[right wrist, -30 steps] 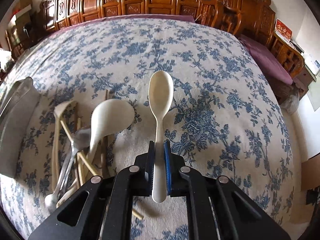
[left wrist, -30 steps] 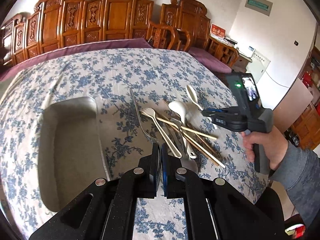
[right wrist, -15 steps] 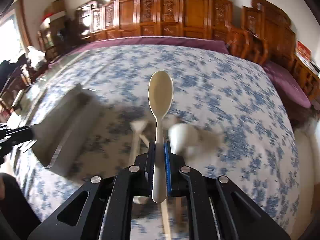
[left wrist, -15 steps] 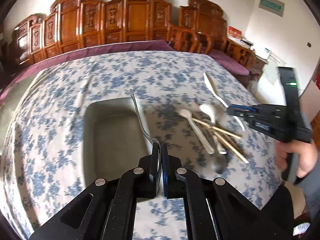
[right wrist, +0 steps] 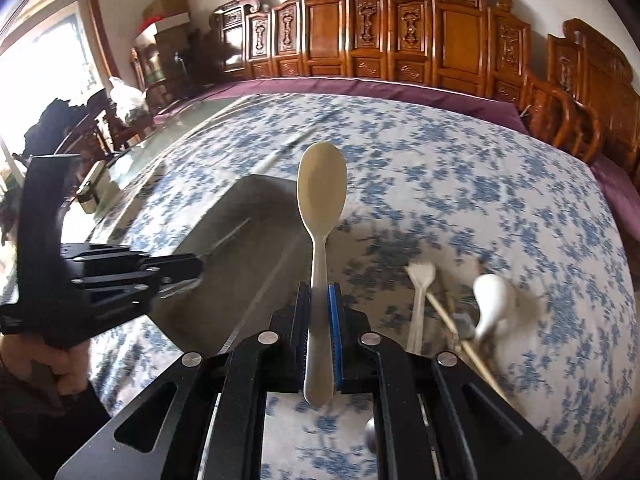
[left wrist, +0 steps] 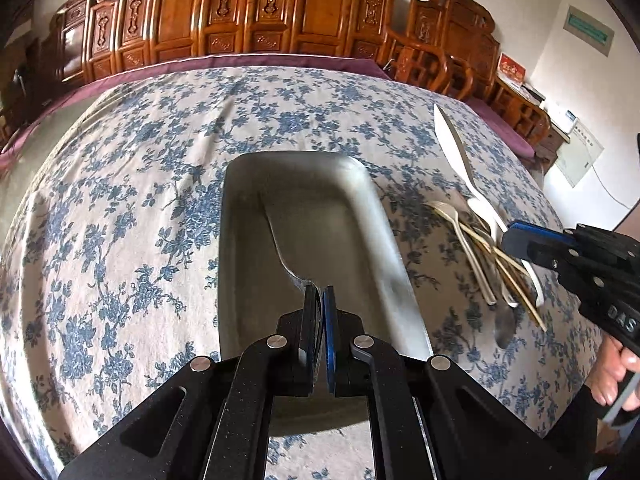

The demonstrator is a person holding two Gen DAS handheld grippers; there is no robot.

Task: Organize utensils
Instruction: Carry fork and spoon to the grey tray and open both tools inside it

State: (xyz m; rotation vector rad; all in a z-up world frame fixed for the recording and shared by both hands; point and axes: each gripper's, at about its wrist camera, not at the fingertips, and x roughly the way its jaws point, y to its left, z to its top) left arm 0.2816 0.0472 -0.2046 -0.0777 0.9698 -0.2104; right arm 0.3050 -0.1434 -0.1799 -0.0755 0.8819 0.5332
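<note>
So far the metal tray point(left wrist: 392, 216) on the floral tablecloth point(left wrist: 120, 200) appears empty: the left gripper point(left wrist: 320, 300) clamps a metal utensil point(left wrist: 276, 236) above it, the right gripper point(right wrist: 319, 300) grips a cream spoon point(right wrist: 321, 196) near its rim, and the remaining utensil pile point(left wrist: 484, 252) lies beside the tray, unsorted

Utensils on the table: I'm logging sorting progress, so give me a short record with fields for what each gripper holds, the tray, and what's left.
left gripper: shut on a metal utensil, held over the tray
right gripper: shut on a cream spoon, bowl pointing away
tray: metal, on the floral tablecloth; nothing seen lying in it
left to sort: pile of spoons and chopsticks beside the tray
</note>
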